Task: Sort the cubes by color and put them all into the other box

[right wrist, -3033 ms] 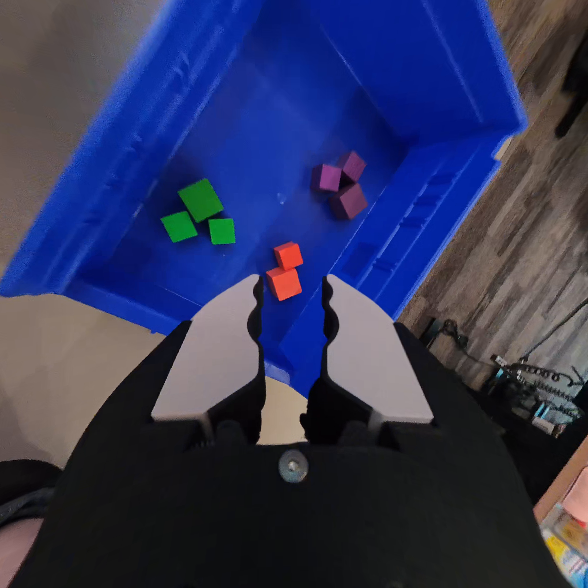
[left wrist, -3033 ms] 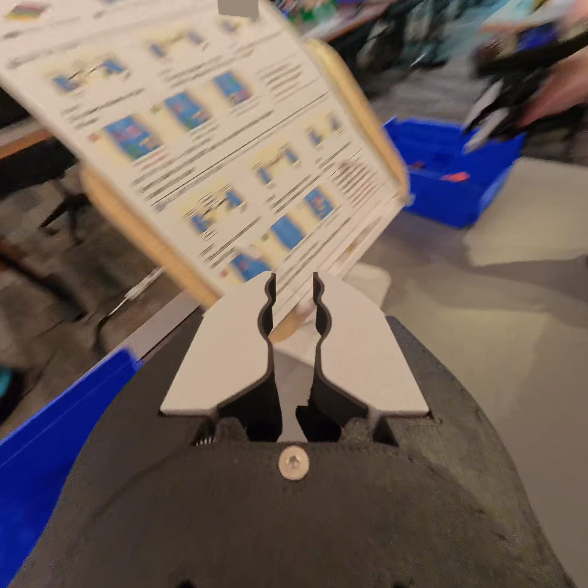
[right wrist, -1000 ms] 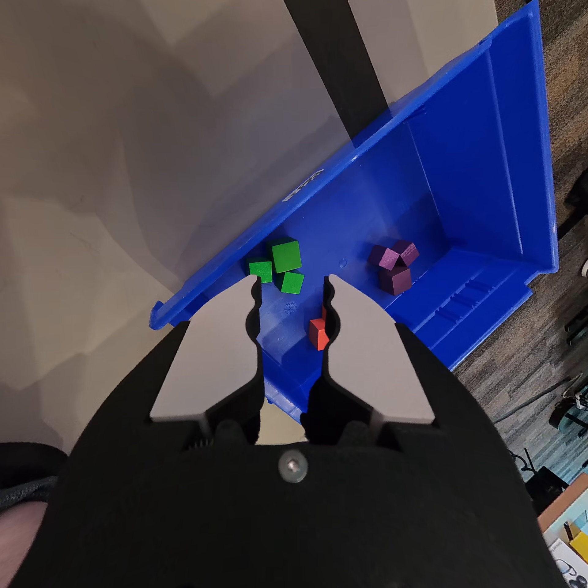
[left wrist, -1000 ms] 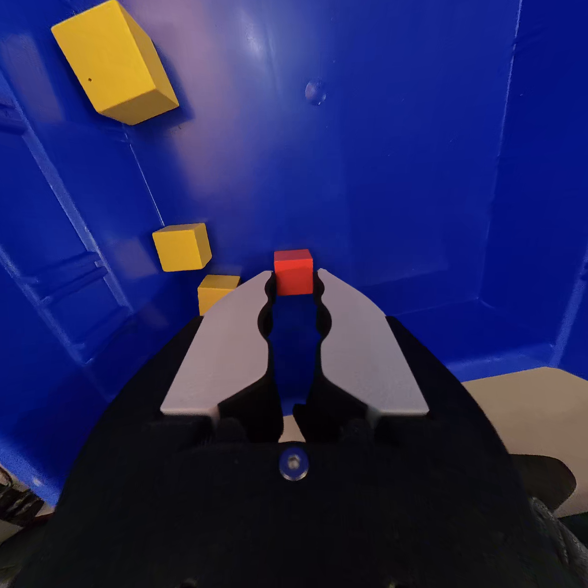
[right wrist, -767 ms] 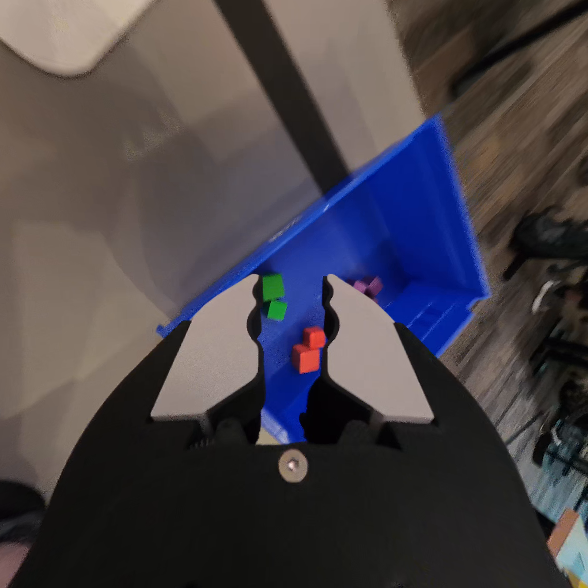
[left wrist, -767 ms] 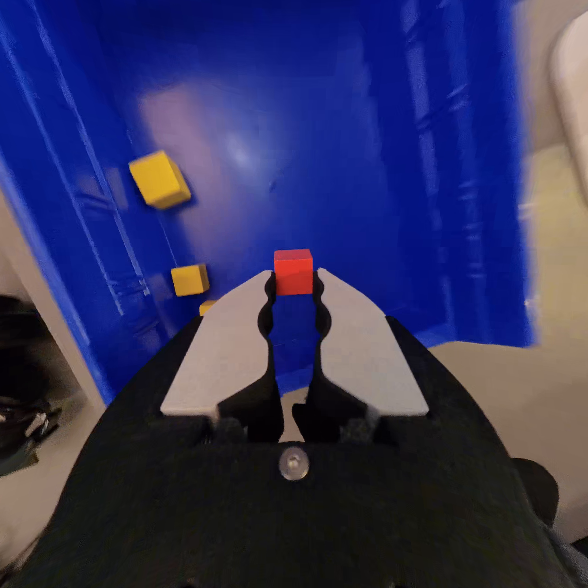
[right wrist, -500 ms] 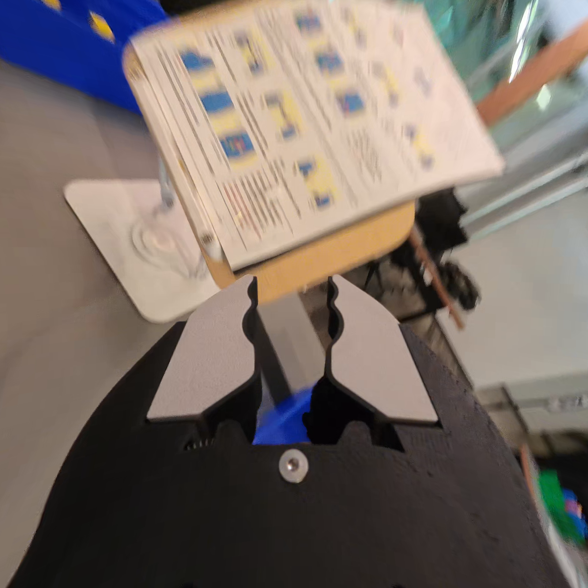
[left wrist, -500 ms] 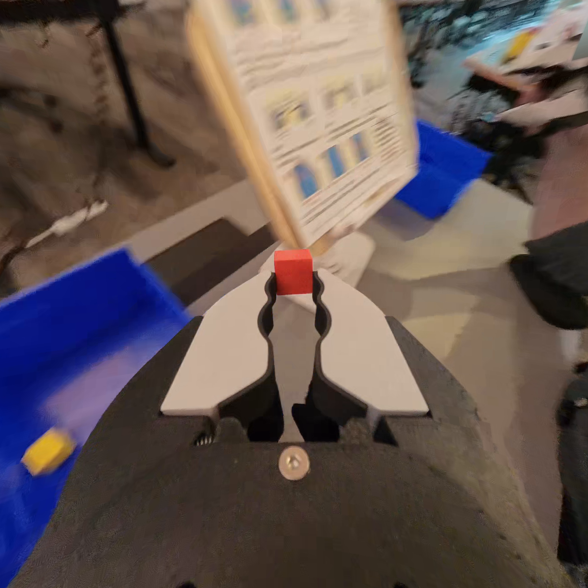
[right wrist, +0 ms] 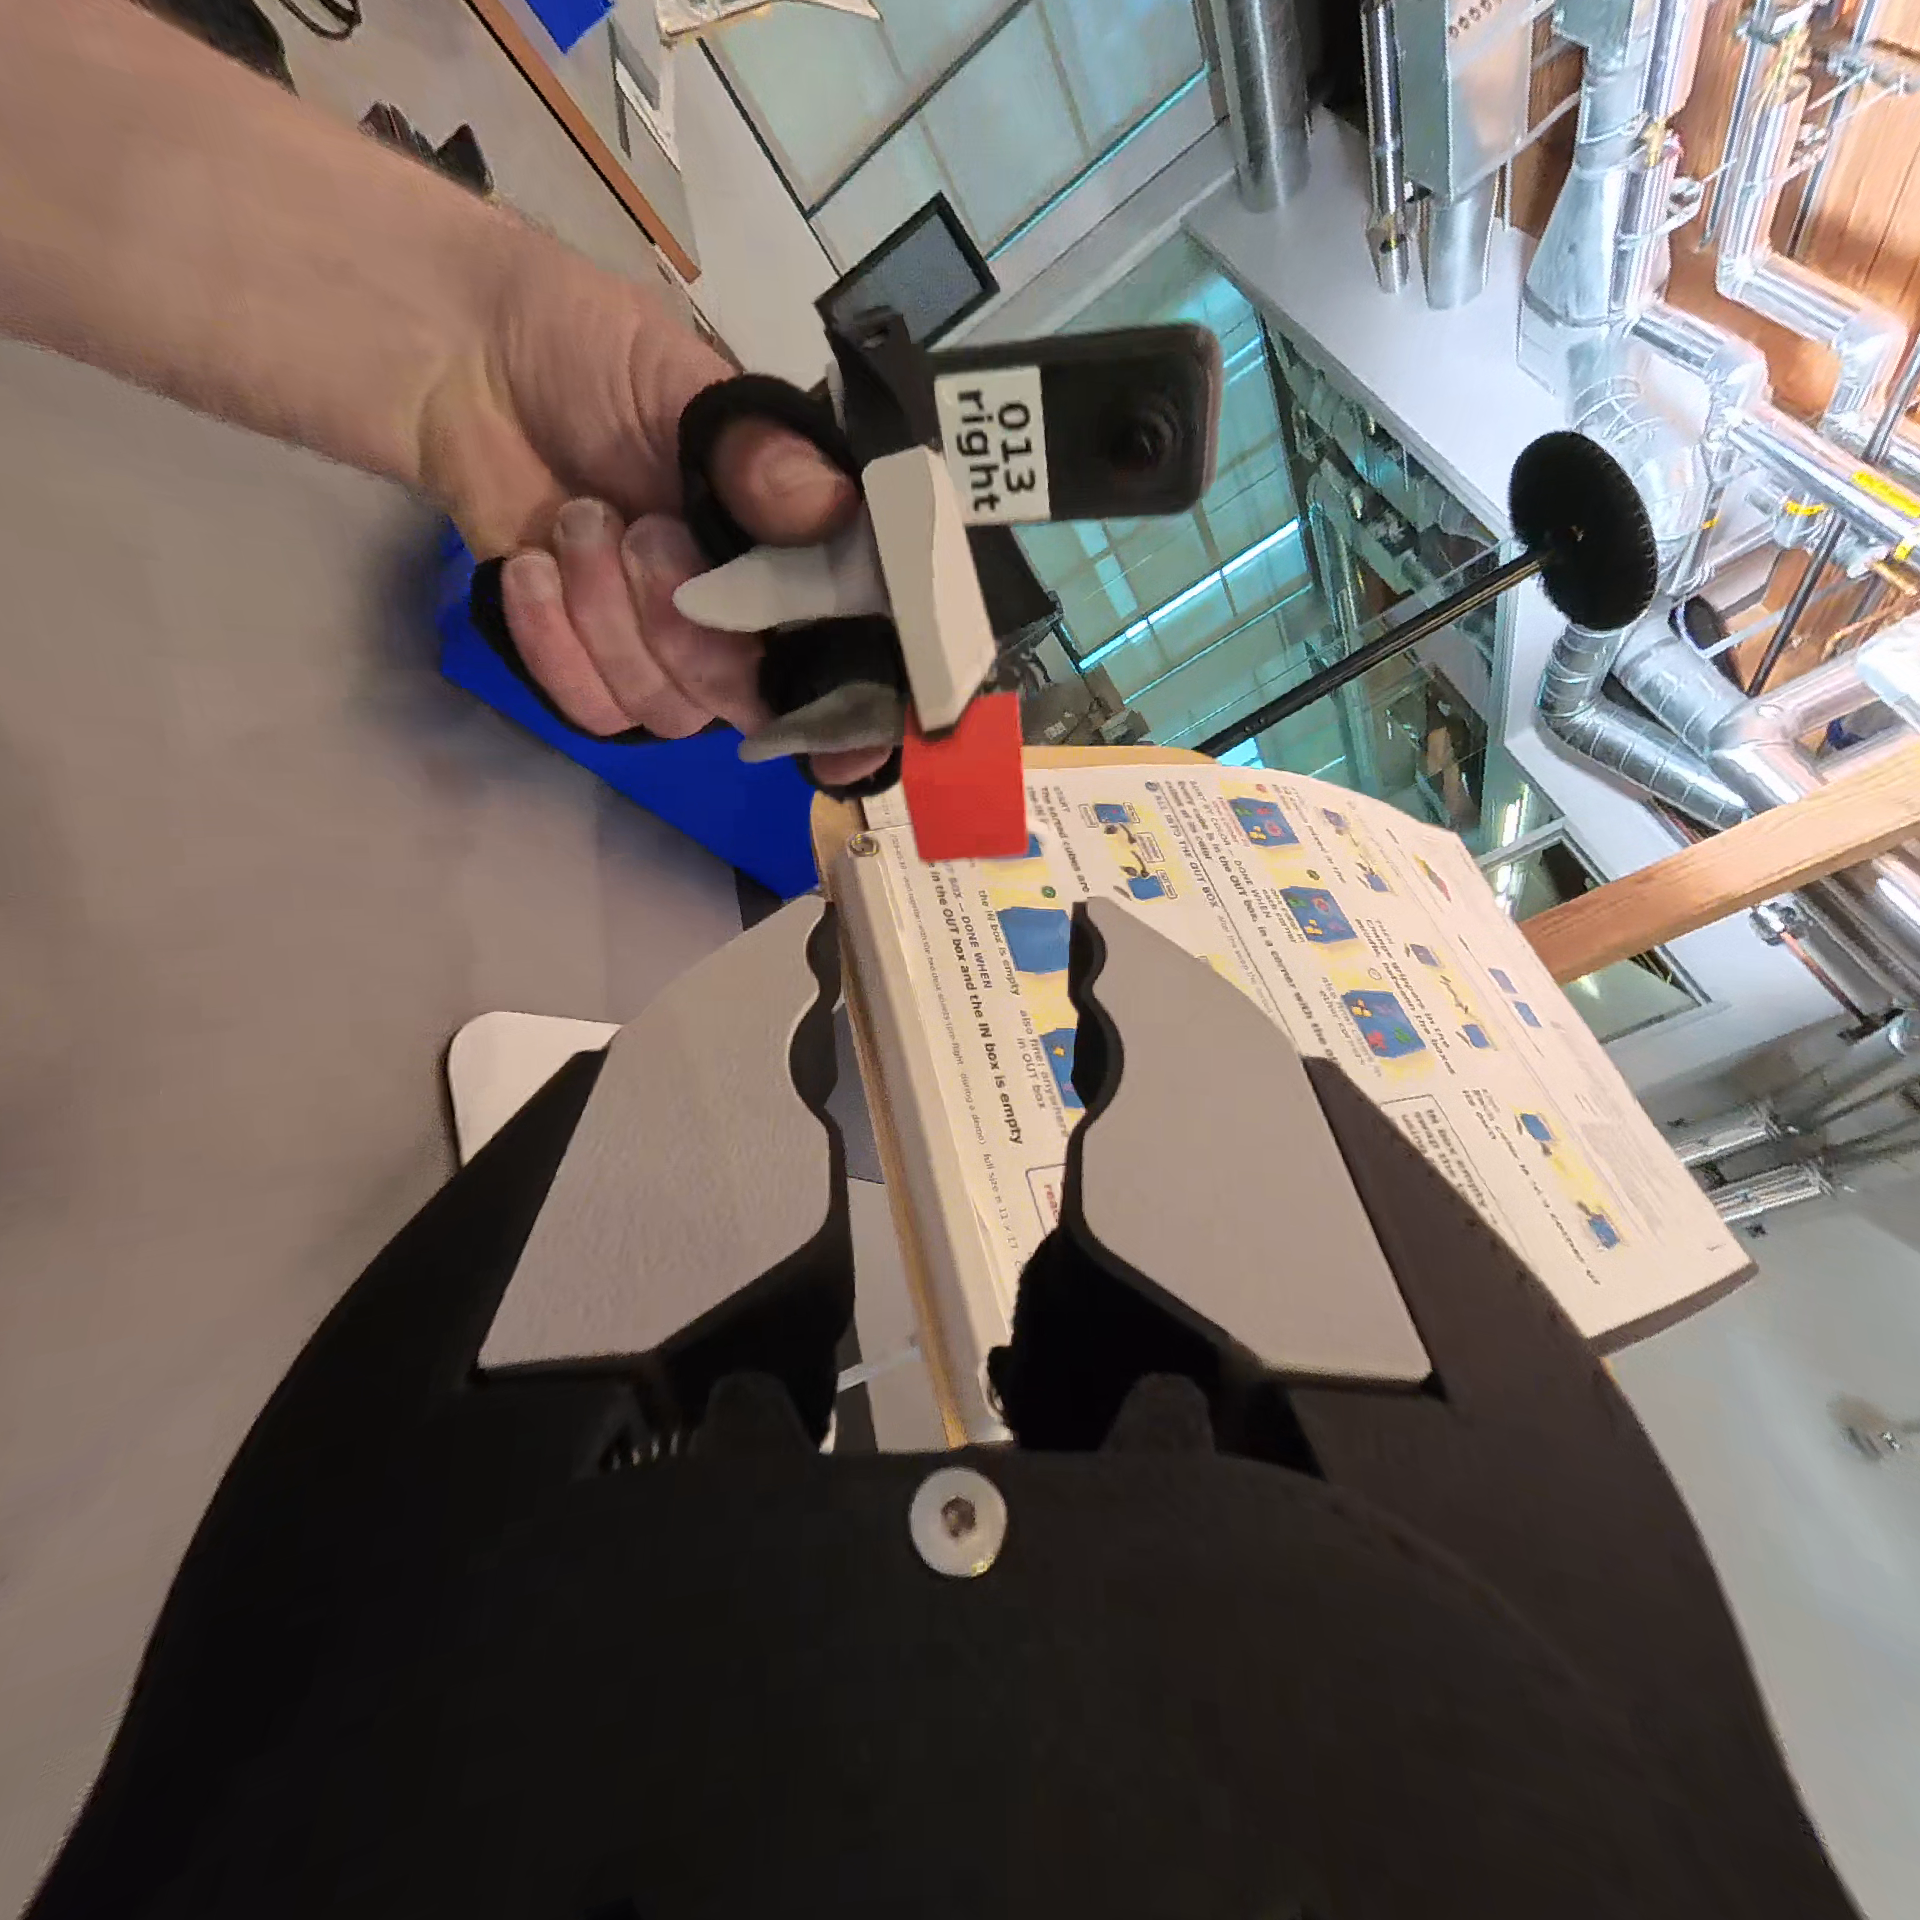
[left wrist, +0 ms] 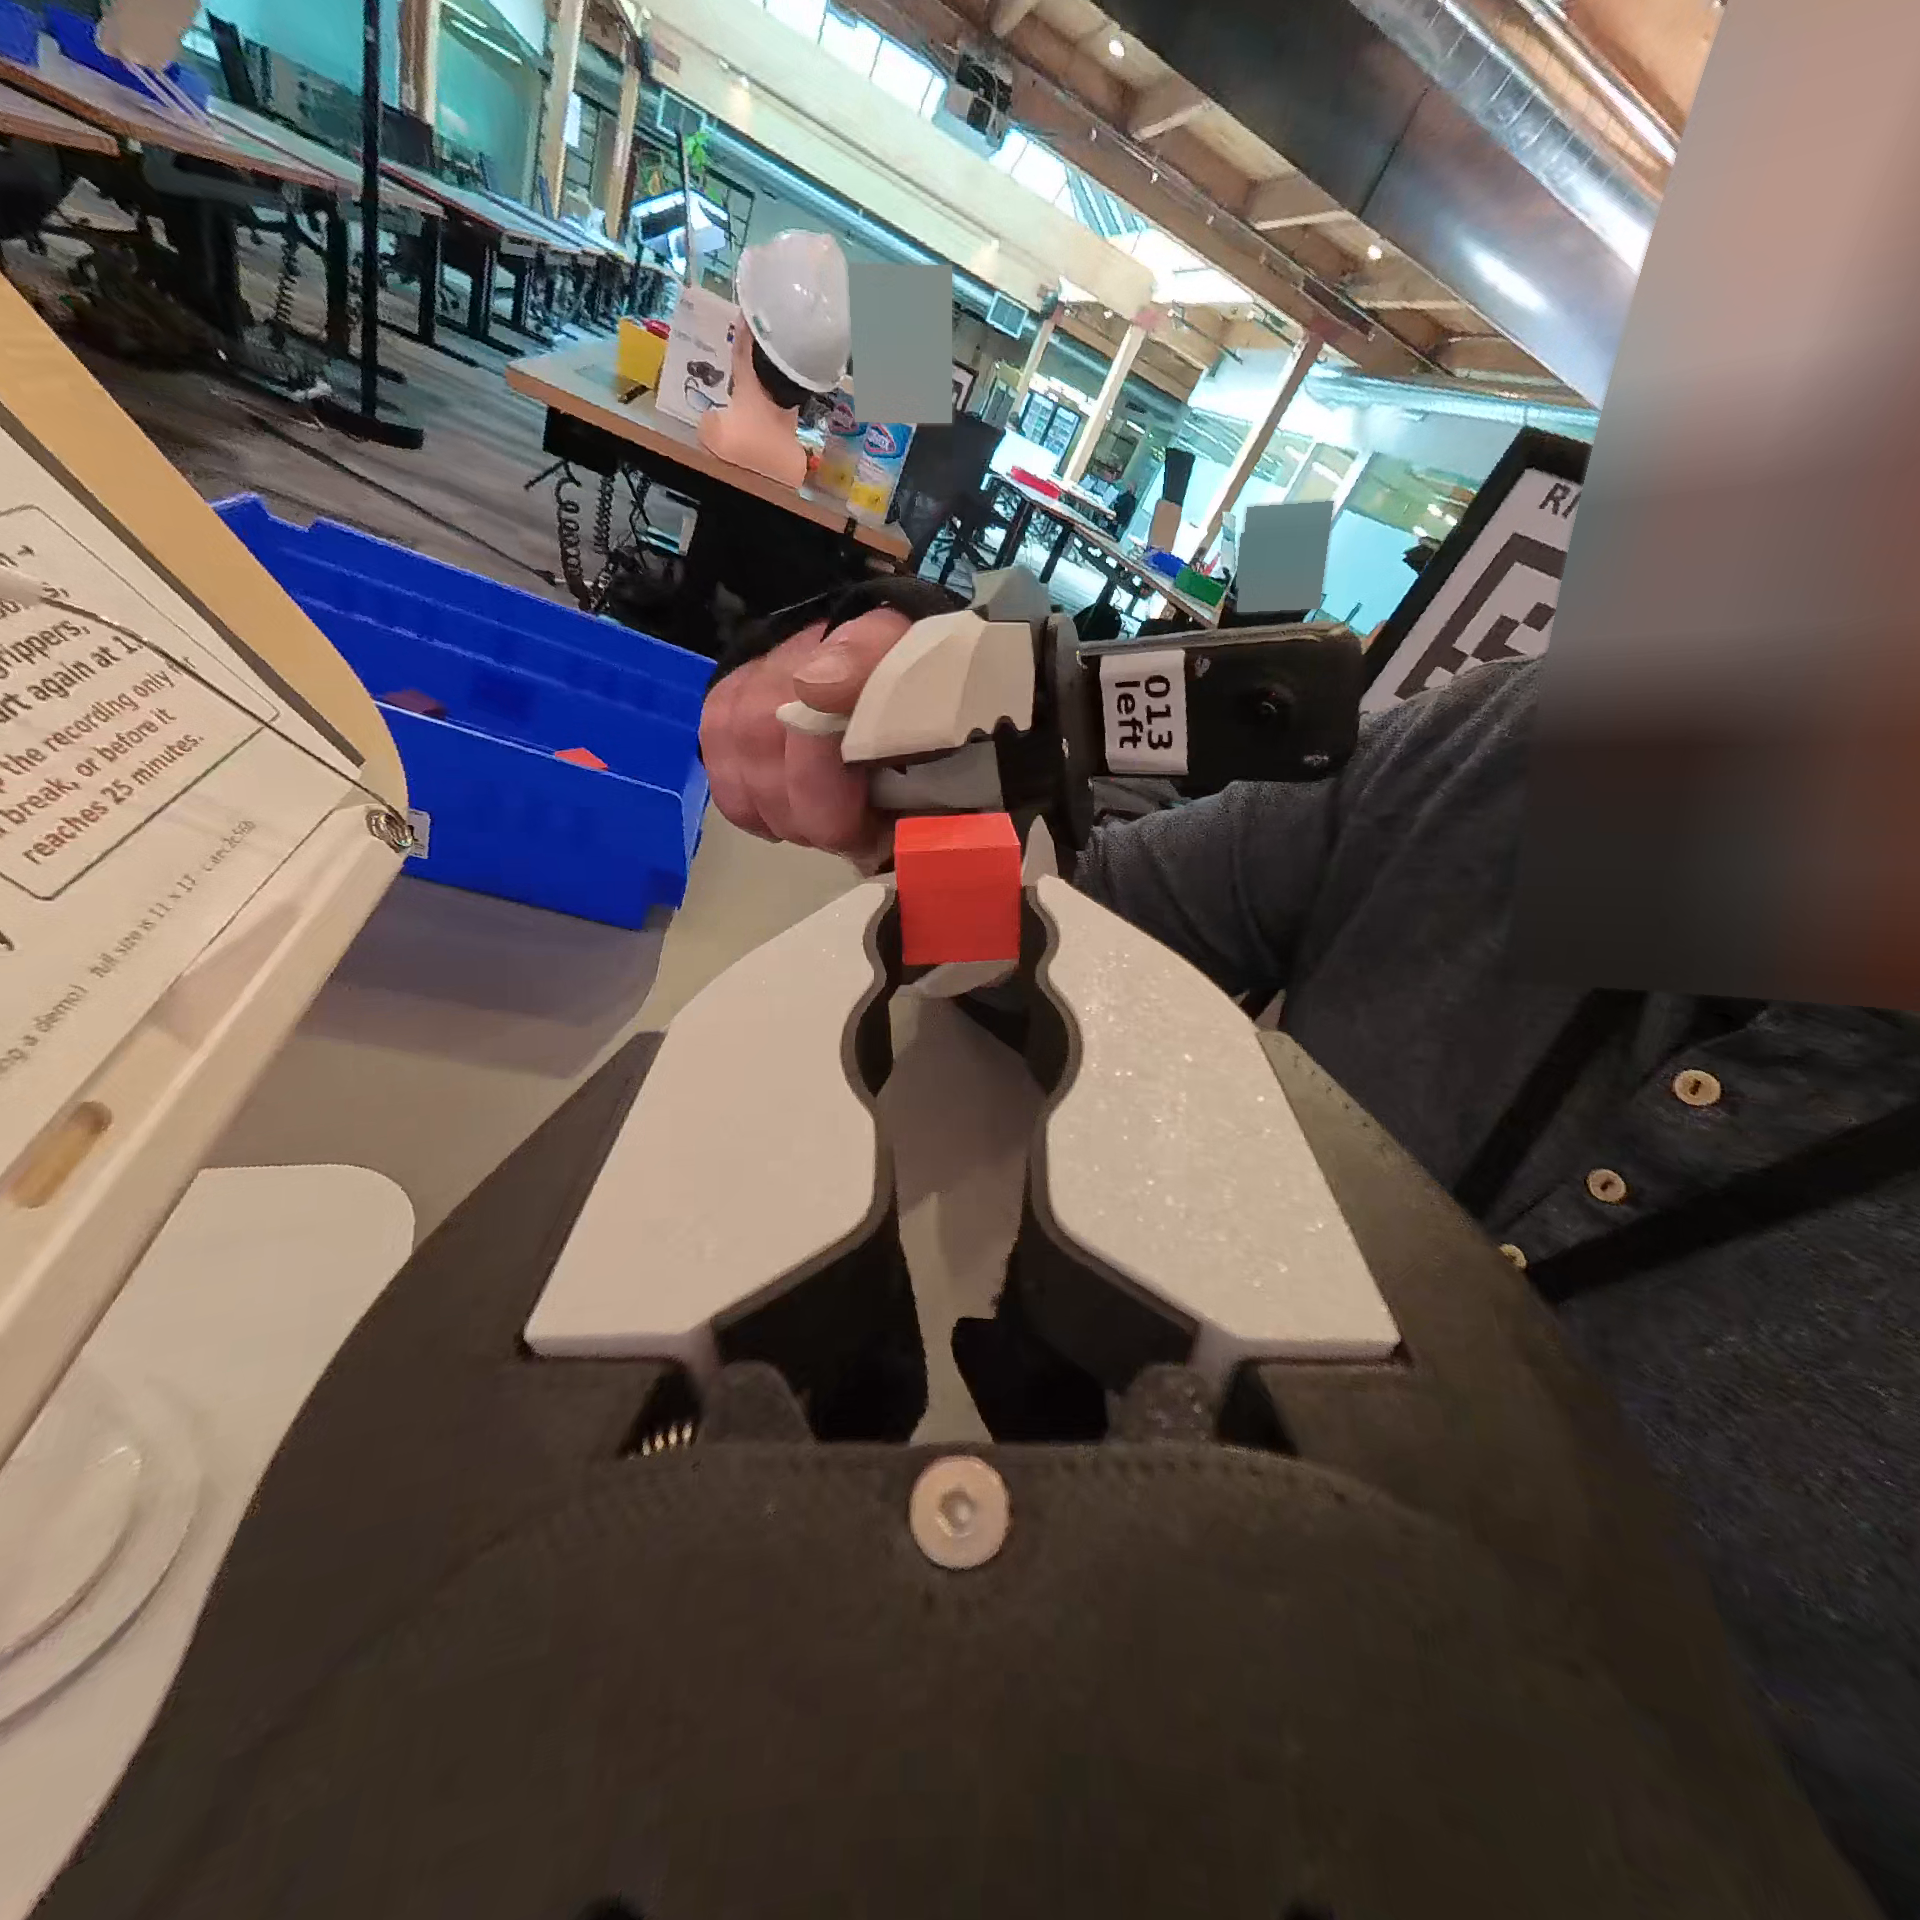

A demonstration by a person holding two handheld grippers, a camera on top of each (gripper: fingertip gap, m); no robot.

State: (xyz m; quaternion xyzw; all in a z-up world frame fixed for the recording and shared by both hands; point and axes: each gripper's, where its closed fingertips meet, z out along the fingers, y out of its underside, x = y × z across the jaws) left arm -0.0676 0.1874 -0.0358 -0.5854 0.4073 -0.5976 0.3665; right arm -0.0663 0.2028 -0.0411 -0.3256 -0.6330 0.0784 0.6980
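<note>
We found the left gripper (left wrist: pixel 956 904) clamped on a red cube (left wrist: pixel 956 888), both pads pressing its sides, raised above the table (left wrist: pixel 499 997). The right gripper (right wrist: pixel 951 940) stood open and bare just short of the cube. Beyond lay a blue box (left wrist: pixel 540 821) — red and purple cubes inside — beside an instruction board (right wrist: pixel 1299 997).
</note>
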